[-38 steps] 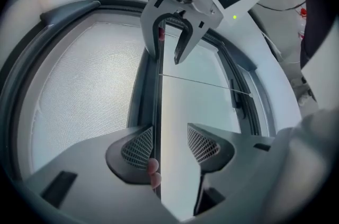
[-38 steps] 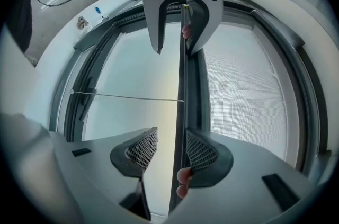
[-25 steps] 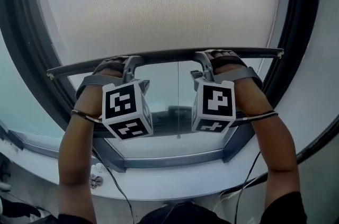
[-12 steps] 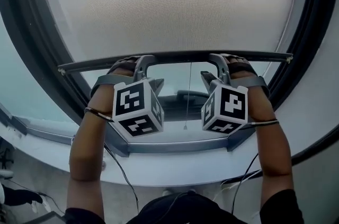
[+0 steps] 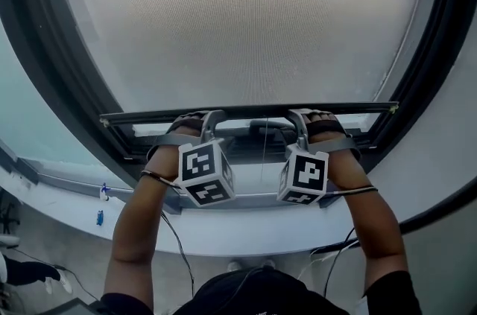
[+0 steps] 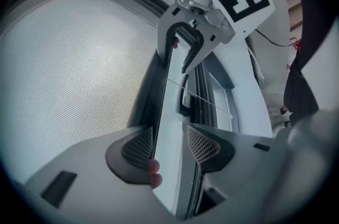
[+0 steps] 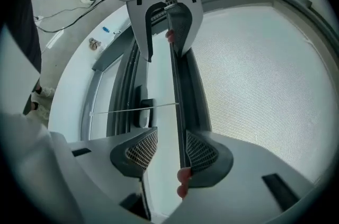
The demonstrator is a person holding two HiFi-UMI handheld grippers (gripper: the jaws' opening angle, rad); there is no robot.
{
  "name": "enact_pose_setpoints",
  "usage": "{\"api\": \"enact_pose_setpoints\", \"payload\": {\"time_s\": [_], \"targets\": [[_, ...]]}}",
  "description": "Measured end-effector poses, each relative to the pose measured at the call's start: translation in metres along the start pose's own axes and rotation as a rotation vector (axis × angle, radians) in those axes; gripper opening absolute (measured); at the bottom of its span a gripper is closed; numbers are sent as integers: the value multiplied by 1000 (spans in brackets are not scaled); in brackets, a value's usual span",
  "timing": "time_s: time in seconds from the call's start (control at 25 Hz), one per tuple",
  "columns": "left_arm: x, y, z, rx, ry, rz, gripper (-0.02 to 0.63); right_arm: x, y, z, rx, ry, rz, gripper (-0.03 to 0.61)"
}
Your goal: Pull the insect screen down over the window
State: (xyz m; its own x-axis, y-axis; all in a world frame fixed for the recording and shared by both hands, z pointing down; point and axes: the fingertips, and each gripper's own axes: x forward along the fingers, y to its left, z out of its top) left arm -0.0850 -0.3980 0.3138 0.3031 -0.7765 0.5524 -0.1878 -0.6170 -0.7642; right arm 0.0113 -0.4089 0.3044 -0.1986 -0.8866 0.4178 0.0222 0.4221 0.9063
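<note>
The grey mesh insect screen (image 5: 246,16) covers most of the round-framed window. Its dark bottom bar (image 5: 246,111) sits low, just above the lower window frame. My left gripper (image 5: 212,118) and right gripper (image 5: 299,117) are hooked over this bar, side by side. In the left gripper view the bar (image 6: 159,112) runs between the wide jaws of the left gripper (image 6: 169,143), lying against one pad (image 6: 139,146). The right gripper view shows the same: bar (image 7: 180,90) against one pad (image 7: 200,153) of the right gripper (image 7: 170,150). Neither pair clamps it. A thin pull cord (image 5: 264,153) hangs from the bar.
A dark window frame (image 5: 45,68) curves round the opening, with a white sill (image 5: 223,231) below. A black window handle (image 5: 270,131) sits behind the bar's middle. Cables (image 5: 175,246) trail from the grippers. Small items (image 5: 100,194) lie at the sill's left.
Both grippers have come down together with the bar between their jaws. The screen now covers more of the glass, and the open strip under the bar has shrunk.
</note>
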Motion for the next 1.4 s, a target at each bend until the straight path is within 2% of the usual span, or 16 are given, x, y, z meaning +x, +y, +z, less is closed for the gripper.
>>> {"api": "enact_pose_setpoints", "payload": {"time_s": [0.12,0.24,0.32,0.44,0.64,0.76,1.16,1.32,1.4], "targets": [[8,-11,-3,22,44,4,206,6,13,-5,-30,28,-14,170],[23,-34,-11,22,60,-53,206,15,42,-8,-38,37,68,170],[34,-50,-18,7,64,-82,206,20,61,-8,-33,37,108,170],[43,-66,-22,-14,76,-115,206,26,75,-9,-26,32,108,170],[61,-96,-31,-83,51,-240,206,43,107,-11,-7,23,157,170],[71,-108,-37,-92,57,-229,206,50,122,-13,6,28,184,170],[73,-112,-39,-73,67,-220,206,49,129,-15,11,55,204,170],[71,-116,-37,-84,67,-244,206,49,131,-12,42,50,204,170],[77,-117,-42,-60,77,-217,206,49,133,-13,40,55,205,170]]}}
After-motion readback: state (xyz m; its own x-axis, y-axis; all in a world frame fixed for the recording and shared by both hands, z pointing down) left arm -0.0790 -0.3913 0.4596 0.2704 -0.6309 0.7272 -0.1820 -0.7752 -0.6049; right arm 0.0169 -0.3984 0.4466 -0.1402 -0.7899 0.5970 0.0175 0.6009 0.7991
